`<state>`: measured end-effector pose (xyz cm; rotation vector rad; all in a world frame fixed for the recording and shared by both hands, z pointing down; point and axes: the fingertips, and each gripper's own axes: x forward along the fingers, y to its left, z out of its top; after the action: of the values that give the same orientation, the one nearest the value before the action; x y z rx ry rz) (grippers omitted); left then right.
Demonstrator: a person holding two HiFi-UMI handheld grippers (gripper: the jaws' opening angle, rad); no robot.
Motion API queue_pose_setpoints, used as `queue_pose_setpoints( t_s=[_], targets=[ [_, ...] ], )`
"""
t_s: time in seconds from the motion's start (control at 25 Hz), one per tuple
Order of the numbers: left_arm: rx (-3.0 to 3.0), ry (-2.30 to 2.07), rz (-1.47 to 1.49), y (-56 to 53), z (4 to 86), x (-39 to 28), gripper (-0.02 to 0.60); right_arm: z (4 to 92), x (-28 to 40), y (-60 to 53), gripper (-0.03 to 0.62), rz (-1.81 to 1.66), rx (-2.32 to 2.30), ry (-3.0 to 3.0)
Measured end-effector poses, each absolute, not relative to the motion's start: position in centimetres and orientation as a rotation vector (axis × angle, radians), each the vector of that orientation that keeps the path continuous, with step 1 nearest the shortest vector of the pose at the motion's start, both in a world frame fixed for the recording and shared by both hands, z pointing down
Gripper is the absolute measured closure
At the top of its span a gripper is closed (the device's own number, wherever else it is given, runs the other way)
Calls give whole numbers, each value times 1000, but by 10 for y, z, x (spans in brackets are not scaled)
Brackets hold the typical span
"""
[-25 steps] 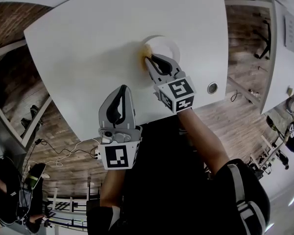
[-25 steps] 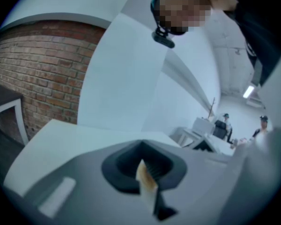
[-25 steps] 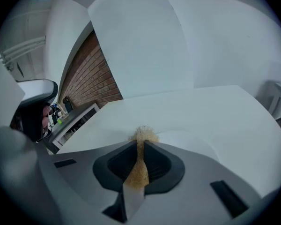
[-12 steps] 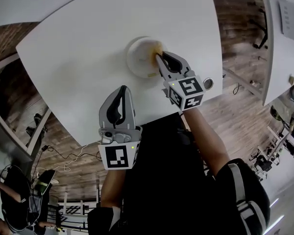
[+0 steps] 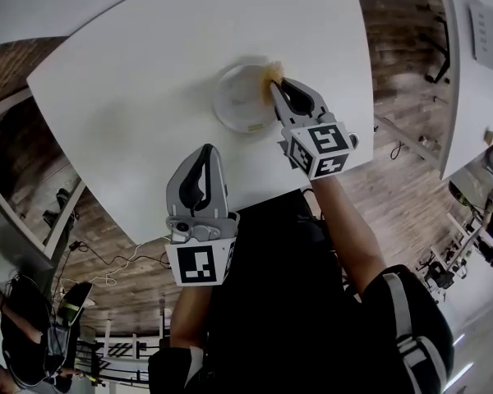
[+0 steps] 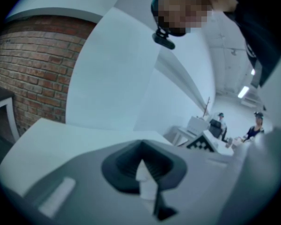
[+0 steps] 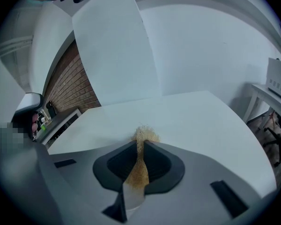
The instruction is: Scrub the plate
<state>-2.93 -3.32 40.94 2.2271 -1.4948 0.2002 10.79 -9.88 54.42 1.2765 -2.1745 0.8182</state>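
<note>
White round plate [image 5: 240, 101]: laid flat on the white table [image 5: 131, 80], right of the table's middle; being round, it has no long axis.
Tan fibrous scrubbing pad [image 5: 271, 73]: clamped between the fingers of the right gripper [image 5: 278, 87]; a frayed tuft is seen past the fingertips, set at the plate's far right rim.
Pad axis: in the right gripper view the pad is seen as a thin strip running along the slot between the jaws, from their back out to the tips, pointed away from the person toward the far side of the table.
Right gripper jaws: pressed on the pad from both sides; the plate is approached from its near right.
Left gripper [image 5: 204, 153]: held over the table's near edge, nearer the person than the plate and apart from it, pointed toward the far side.
Left gripper jaws: in the left gripper view the tips are closed together, with nothing held between them.
Surroundings: a brick wall [image 6: 33, 64] and a wooden floor [image 5: 394, 179] are seen around the table.
</note>
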Motion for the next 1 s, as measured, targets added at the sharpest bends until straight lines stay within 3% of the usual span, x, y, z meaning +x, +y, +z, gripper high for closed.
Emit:
queue_pose_setpoints(
  t_s=[1.0],
  targets=[
    [2065,-1648,137,-15,417,-102,581,548,3,-98,553,773,1064,-2272]
  ],
)
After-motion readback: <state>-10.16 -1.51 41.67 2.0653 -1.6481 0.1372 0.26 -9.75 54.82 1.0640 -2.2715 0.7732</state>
